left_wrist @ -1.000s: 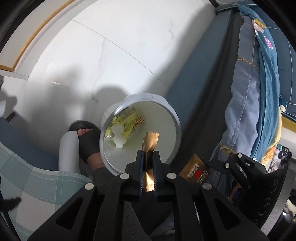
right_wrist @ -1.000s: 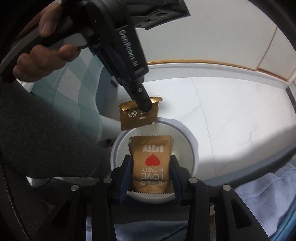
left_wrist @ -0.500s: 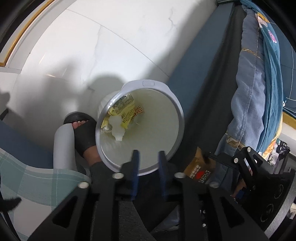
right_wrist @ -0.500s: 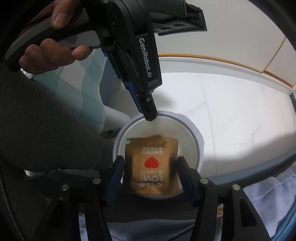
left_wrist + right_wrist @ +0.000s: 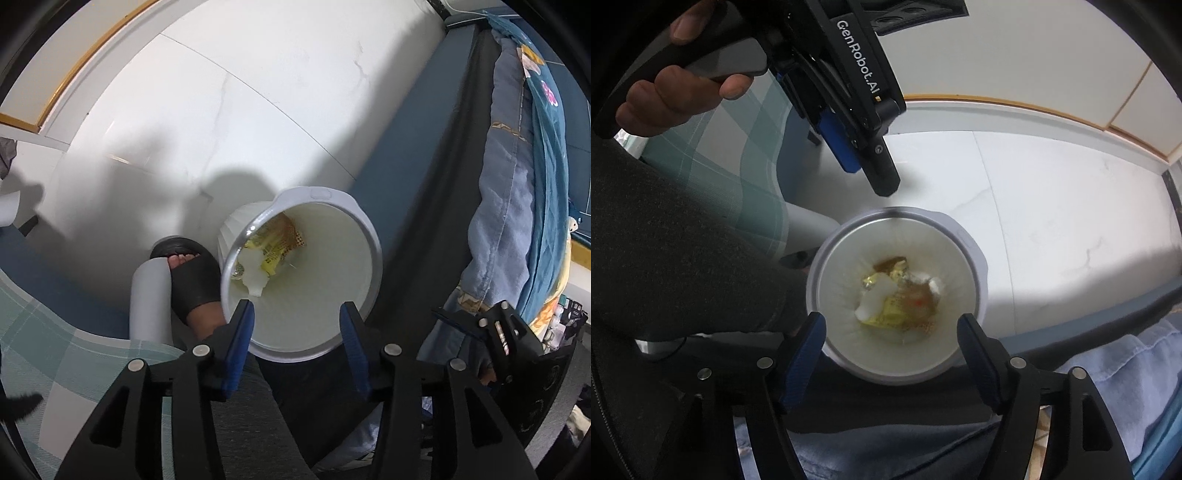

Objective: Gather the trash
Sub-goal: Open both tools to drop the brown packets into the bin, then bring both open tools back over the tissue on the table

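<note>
**Both wrappers dropped into the bin**

A second ago each gripper pinched a brown snack wrapper over the bin; now both wrappers are gone from the jaws. The left gripper [image 5: 297, 325] has just been opening and stands moderately apart with nothing between its blue pads. The right gripper [image 5: 892, 334] has also just been opening, wider than the left, and is likewise empty.

The white bin [image 5: 373, 258] sits on the pale floor [image 5: 258, 92], below and just ahead of both sets of fingertips. The trash [image 5: 897, 295] lies at its bottom: yellow wrappers, white crumpled bits and brown wrappers, one showing a red spot.

The right wrist view looks almost straight down into the bin [image 5: 975, 266], so the whole heap shows; it also shows the left gripper [image 5: 879, 170] from the side, above the bin's far rim, with a hand [image 5: 676, 96] on its grey handle. The left wrist view sees the bin at a slant, with the trash [image 5: 273, 247] against the far-left wall, and adds a foot in a black slipper [image 5: 192, 280] just beside the bin, a blue blanket [image 5: 517, 221] to the right, and the side of the right gripper [image 5: 509, 343] at lower right.
</note>
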### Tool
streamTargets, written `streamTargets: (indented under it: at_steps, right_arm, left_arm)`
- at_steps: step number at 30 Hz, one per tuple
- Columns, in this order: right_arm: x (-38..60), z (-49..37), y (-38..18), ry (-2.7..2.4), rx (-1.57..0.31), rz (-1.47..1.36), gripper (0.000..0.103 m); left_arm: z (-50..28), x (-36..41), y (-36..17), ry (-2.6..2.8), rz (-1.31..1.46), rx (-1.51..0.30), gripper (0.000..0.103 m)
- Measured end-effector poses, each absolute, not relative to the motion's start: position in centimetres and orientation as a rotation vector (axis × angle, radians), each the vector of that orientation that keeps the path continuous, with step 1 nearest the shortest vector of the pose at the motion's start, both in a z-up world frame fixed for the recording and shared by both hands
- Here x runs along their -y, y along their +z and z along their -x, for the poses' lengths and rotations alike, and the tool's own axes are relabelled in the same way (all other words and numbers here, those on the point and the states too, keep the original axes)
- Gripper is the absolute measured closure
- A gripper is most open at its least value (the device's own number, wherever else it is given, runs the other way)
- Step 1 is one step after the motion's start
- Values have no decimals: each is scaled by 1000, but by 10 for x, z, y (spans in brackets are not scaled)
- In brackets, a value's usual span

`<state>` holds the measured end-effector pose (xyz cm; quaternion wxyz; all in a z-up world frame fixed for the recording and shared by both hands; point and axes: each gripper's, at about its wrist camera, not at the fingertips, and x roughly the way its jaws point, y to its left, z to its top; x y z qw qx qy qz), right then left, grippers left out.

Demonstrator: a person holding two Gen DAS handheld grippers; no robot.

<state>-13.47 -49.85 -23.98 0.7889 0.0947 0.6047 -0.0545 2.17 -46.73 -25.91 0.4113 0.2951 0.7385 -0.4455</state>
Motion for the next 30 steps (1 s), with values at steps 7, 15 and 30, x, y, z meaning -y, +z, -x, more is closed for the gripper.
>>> streamTargets:
  at_steps: [7,15,30]
  right_arm:
    - [505,141,-216,-148,-1251,-207,27]
    - [526,145,-165,-255,-1107,-282,26]
    - [493,118,-52,-377,-805,-170,26]
  left_arm:
    - [-31,461,-233,-1120,-721,-1778,60]
    - [-56,441,-156,-1098,-563,-1553,60]
    - [-82,311,21,-864,-267,-923,31]
